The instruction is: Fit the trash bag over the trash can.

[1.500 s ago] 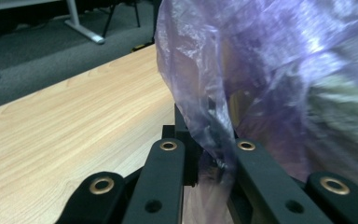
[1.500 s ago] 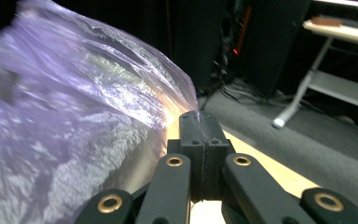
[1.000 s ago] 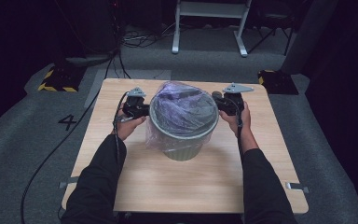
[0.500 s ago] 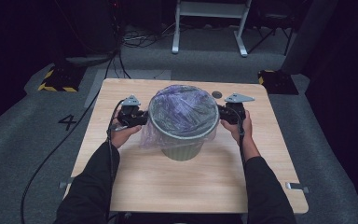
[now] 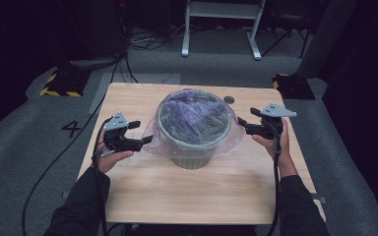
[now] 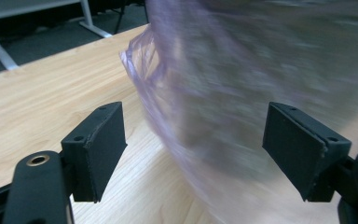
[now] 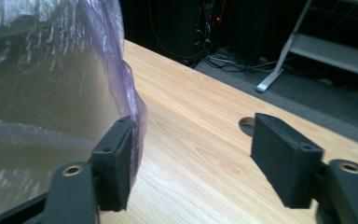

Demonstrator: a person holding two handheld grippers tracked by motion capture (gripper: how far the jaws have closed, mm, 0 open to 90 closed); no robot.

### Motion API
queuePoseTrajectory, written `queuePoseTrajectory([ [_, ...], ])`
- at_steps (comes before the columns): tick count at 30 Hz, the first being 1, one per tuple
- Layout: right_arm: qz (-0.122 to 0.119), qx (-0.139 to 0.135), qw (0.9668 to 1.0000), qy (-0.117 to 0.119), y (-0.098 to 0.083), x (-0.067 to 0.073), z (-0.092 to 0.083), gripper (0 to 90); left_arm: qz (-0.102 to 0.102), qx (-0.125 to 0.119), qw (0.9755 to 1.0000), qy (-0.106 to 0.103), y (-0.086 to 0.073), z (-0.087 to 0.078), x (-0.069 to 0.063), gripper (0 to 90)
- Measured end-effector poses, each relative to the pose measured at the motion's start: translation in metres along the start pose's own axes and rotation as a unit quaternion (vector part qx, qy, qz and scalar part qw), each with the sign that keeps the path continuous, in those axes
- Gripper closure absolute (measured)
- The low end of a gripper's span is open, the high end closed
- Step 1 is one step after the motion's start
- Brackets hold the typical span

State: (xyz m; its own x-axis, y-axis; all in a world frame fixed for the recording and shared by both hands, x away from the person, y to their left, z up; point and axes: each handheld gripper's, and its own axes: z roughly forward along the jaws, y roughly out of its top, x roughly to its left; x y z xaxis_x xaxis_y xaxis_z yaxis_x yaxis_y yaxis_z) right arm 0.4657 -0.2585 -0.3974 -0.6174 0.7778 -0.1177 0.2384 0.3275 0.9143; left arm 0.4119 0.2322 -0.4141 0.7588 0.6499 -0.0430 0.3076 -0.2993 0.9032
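At the near edge of the wooden table (image 5: pixel 187 196) the person's two dark sleeves come in from six o'clock. A little farther in, the left gripper (image 5: pixel 139 133) sits at about nine o'clock of the bin, held in the left hand (image 5: pixel 110 157). Its jaws have just been opening and stand apart, with nothing pressed between them; in the left gripper view (image 6: pixel 193 144) the blurred bag hangs ahead of the gap, clear of both pads. The right gripper (image 5: pixel 242 122) sits at about three o'clock of the bin, in the right hand (image 5: pixel 275 142). Its jaws have also just been opening and stand apart; in the right gripper view (image 7: pixel 191 154) the bag's edge lies just beside one pad, and bare table shows between the two.

In the middle of the table stands the grey-green bin (image 5: pixel 192 155), upright. A thin purple bag (image 5: pixel 197 115) lines it, its rim folded over the top and flaring out on both sides toward the grippers.

Beyond the bin, at about one o'clock, a small round hole (image 5: pixel 229 100) shows in the tabletop.
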Motion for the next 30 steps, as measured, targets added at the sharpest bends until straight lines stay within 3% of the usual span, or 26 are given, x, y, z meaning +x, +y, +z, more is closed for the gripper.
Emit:
queuePoseTrajectory([
  [2,-0.012,-0.001,0.9999,0.007,-0.002,0.003,-0.008,31.1,0.014,-0.001,0.9999,-0.004,0.0,-0.007,-0.006,19.2],
  [6,-0.044,-0.001,0.9988,0.019,-0.005,0.014,-0.022,28.8,0.036,0.008,0.9988,-0.034,-0.004,-0.01,-0.02,18.1],
  [9,-0.065,0.0,0.9973,0.035,-0.005,0.024,-0.031,26.3,0.051,0.023,0.9976,-0.042,-0.007,-0.004,-0.029,16.4],
  [11,-0.091,0.004,0.9954,0.028,-0.005,0.032,-0.036,26.8,0.058,0.024,0.9966,-0.053,-0.007,0.002,-0.033,15.6],
  [13,-0.109,0.019,0.9939,0.007,-0.006,0.036,-0.036,27.9,0.065,0.03,0.9959,-0.055,-0.005,0.008,-0.037,15.6],
  [15,-0.11,0.016,0.9936,0.021,-0.009,0.035,-0.037,28.7,0.071,0.033,0.9954,-0.055,-0.004,0.014,-0.038,16.0],
  [16,-0.116,0.017,0.9928,0.021,-0.011,0.036,-0.037,28.6,0.075,0.036,0.9953,-0.051,-0.004,0.017,-0.039,18.1],
  [19,-0.135,0.024,0.9898,0.04,-0.016,0.04,-0.035,29.4,0.086,0.04,0.9949,-0.033,-0.003,0.024,-0.04,39.7],
  [20,-0.143,0.028,0.9882,0.047,-0.018,0.042,-0.033,29.9,0.088,0.038,0.9946,-0.039,-0.003,0.027,-0.04,45.3],
  [22,-0.165,0.041,0.9839,0.056,-0.023,0.048,-0.029,35.0,0.086,0.037,0.995,-0.034,-0.003,0.03,-0.039,62.4],
  [23,-0.16,0.037,0.9847,0.058,-0.024,0.049,-0.028,36.7,0.09,0.036,0.9946,-0.038,-0.003,0.031,-0.038,70.1],
  [25,-0.146,0.012,0.986,0.079,-0.026,0.049,-0.029,58.7,0.086,0.024,0.9949,-0.048,-0.004,0.032,-0.035,86.2],
  [27,-0.133,-0.008,0.9851,0.109,-0.028,0.049,-0.029,78.8,0.093,0.035,0.994,-0.045,-0.005,0.035,-0.034,90.0],
  [30,-0.126,-0.001,0.9824,0.137,-0.035,0.05,-0.024,90.0,0.093,0.053,0.9929,-0.052,-0.011,0.04,-0.032,90.0],
])
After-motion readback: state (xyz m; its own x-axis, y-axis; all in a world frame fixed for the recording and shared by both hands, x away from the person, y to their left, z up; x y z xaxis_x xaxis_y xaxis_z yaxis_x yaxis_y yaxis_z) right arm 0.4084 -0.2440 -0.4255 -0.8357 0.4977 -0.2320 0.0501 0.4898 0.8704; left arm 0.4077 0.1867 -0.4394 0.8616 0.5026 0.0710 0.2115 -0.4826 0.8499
